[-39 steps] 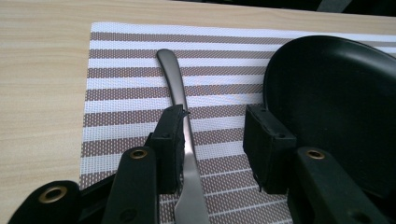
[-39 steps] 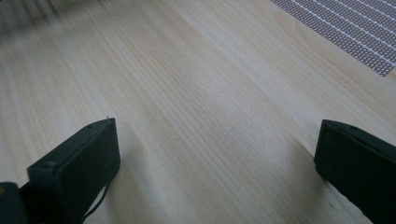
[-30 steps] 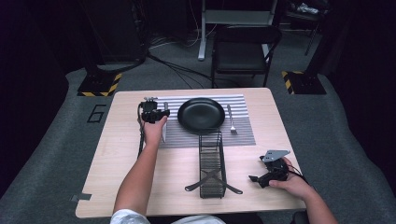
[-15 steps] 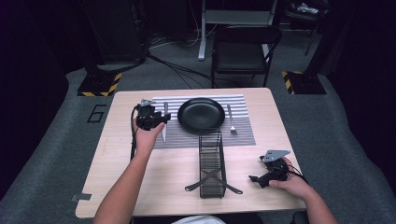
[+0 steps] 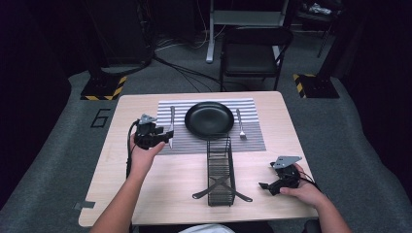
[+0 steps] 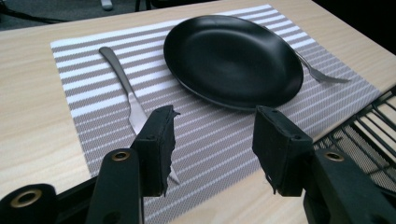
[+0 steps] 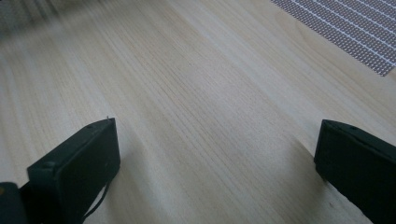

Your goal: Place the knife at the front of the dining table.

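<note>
1. High view: a round black plate (image 5: 209, 119) sits mid-mat on the grey-and-white striped placemat (image 5: 252, 138), a steel knife (image 5: 171, 125) left of the plate, a steel fork (image 5: 240, 124) right of it; a black wire caddy (image 5: 220, 170) stands in front, apparently emptied; the setting looks complete.
2. Left gripper view: the left gripper (image 6: 212, 140), jaws wide and empty, hovers near the knife's blade.
3. Right gripper view: the right gripper (image 7: 217, 158), jaws wide, rests on bare light wooden table (image 7: 196, 93).

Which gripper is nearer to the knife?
Left. The left gripper hovers open right beside the knife; the right gripper sits far off near the table's front right corner.
</note>
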`<state>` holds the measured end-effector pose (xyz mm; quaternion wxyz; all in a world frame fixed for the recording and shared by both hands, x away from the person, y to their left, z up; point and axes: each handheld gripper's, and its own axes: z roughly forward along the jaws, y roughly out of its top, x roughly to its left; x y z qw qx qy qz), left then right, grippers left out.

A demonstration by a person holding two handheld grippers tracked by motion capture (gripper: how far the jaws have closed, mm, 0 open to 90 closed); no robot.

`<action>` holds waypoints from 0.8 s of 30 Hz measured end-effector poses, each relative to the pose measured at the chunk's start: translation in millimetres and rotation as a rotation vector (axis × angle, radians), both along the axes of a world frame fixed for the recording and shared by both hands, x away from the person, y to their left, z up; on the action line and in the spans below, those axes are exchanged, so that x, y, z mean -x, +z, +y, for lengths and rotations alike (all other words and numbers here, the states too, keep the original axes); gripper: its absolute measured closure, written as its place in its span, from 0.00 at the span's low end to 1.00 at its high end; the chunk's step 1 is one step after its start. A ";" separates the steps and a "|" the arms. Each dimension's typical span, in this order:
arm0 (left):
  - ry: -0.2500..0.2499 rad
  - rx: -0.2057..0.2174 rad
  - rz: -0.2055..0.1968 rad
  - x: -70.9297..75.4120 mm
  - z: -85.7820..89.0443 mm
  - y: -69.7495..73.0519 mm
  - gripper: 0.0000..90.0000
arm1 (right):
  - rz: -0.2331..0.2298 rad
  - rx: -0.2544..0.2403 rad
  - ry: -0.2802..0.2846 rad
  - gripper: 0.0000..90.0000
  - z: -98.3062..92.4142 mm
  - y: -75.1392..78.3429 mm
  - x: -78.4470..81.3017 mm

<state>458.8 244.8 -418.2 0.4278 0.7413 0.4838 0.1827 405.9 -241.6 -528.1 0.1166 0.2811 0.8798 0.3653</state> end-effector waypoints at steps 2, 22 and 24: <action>0.002 0.009 0.007 6.4 2.8 -2.4 0.54 | 0.000 0.000 0.000 0.00 0.0 0.0 0.0; 0.024 -0.037 0.039 40.6 23.2 -59.2 0.49 | 0.001 0.001 0.000 0.00 0.0 0.0 0.1; 0.032 -0.065 0.049 40.1 25.6 -66.5 0.48 | 0.000 0.000 0.000 0.00 0.0 0.0 0.0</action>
